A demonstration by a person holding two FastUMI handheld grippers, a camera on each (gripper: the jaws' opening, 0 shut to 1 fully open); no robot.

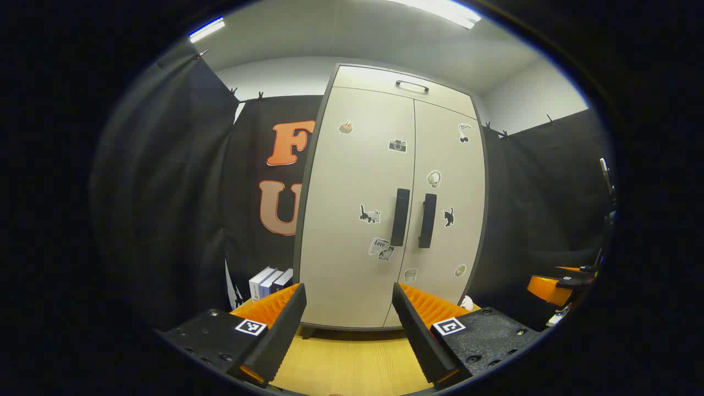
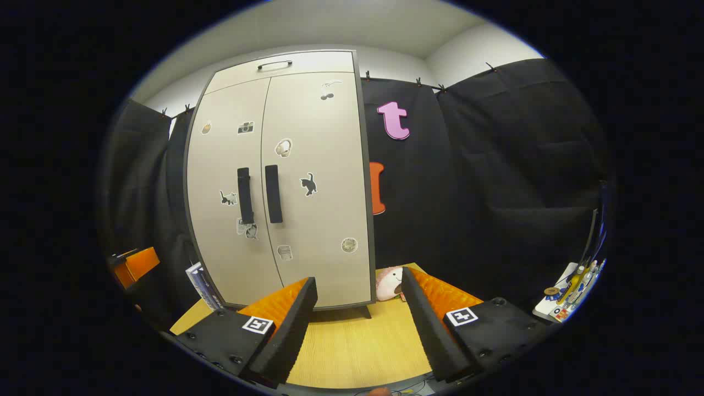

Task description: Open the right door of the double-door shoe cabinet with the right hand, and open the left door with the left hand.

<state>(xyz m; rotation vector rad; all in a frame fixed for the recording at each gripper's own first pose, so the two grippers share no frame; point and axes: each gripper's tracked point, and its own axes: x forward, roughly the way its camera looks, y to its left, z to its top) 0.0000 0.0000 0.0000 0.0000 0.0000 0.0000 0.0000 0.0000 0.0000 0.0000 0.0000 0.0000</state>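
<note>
The shoe cabinet (image 1: pixel 352 220) stood upright on the wooden table (image 1: pixel 346 363), filling the middle of the left gripper view and leaning toward ten o'clock of centre in the right gripper view (image 2: pixel 286 181). Both of its doors were closed: the left door (image 1: pixel 357 181) and the right door (image 1: pixel 451 165) met flush along the centre seam, each dotted with small stickers. The two dark vertical handles sat side by side at the seam, the left handle (image 1: pixel 400 216) just beside the right handle (image 1: pixel 427 220), apart from both grippers. A narrow drawer front with a slim pull (image 1: pixel 412 86) ran across the top at twelve o'clock. The left gripper (image 1: pixel 349 305) hung at six o'clock of its view, its fingers spread wide with nothing between them, well short of the cabinet. The right gripper (image 2: pixel 358 291) was likewise at six o'clock in its own view, fingers spread and empty; it also appeared at four o'clock in the left gripper view. A few books (image 1: pixel 269 281) stood at the cabinet's left foot, and a small pink plush toy (image 2: pixel 389 282) lay at its right foot.
</note>
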